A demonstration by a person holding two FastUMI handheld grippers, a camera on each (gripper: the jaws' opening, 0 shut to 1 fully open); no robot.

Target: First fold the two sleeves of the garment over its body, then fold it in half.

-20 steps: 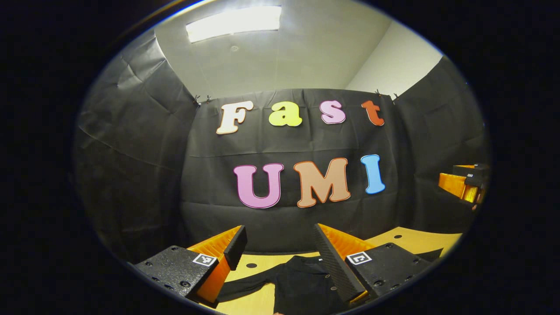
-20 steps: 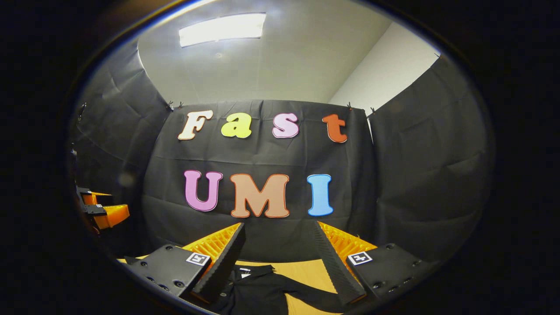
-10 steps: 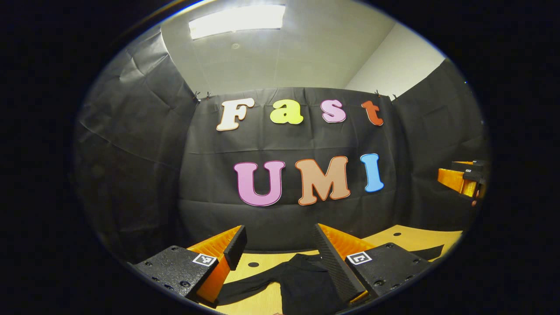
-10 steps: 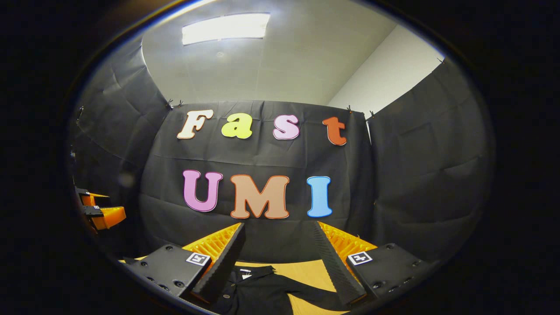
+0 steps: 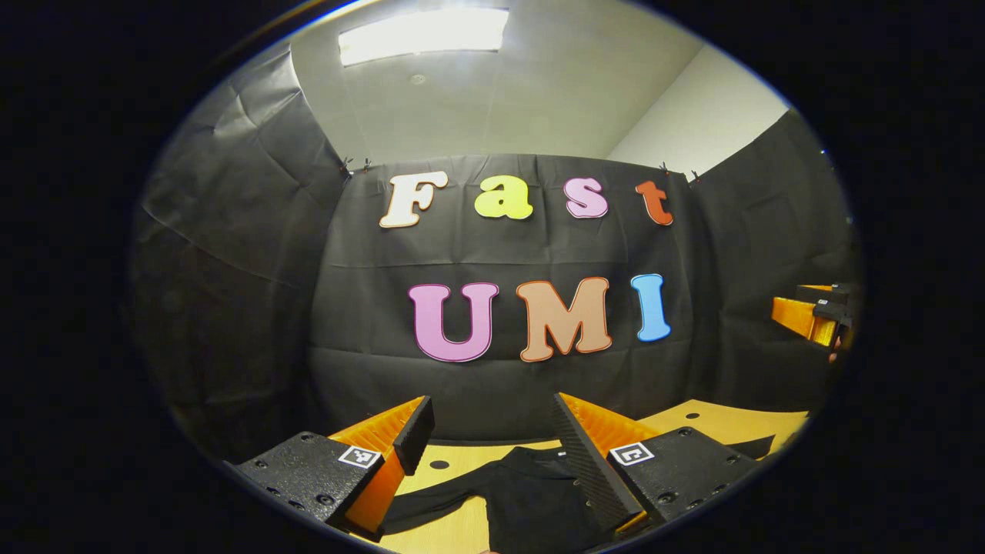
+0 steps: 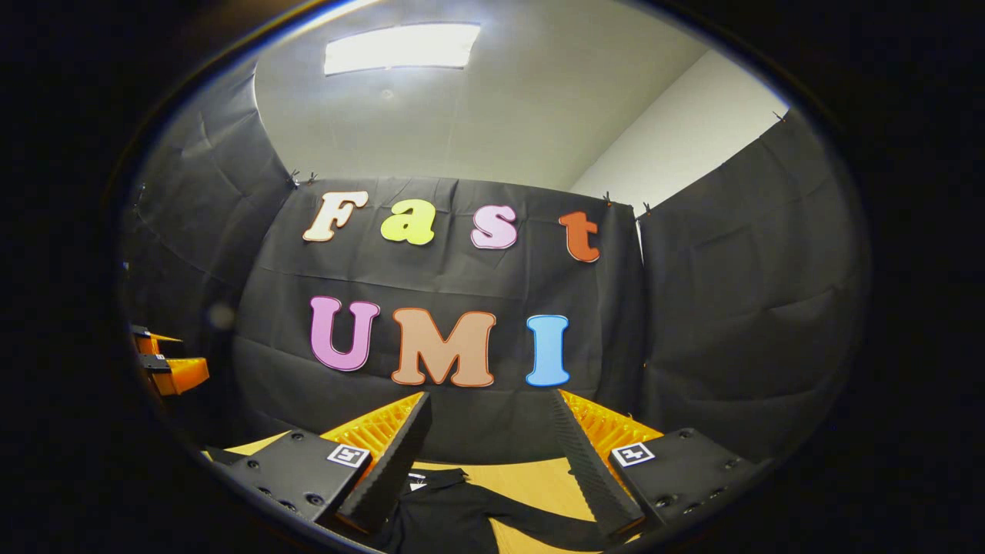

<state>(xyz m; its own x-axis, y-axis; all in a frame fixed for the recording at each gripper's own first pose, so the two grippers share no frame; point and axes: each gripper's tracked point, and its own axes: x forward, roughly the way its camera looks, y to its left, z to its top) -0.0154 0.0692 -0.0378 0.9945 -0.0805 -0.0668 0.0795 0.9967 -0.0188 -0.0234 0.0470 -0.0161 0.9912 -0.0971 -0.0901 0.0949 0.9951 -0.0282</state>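
With both grippers (image 5: 489,431) (image 6: 489,427) spread wide and empty above the black shirt (image 5: 531,492), lower onto each sleeve (image 5: 431,500) near its cuff before pinching.

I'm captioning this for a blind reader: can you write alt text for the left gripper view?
The open left gripper hangs above a black garment spread on a wooden table, one sleeve stretched out unfolded. The right gripper shows at the far right edge against the booth's black cloth wall.

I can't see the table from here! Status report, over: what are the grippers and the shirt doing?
Left gripper open, right gripper open, both above the table. Black garment flat, sleeves out, unfolded. Nothing on it, over.
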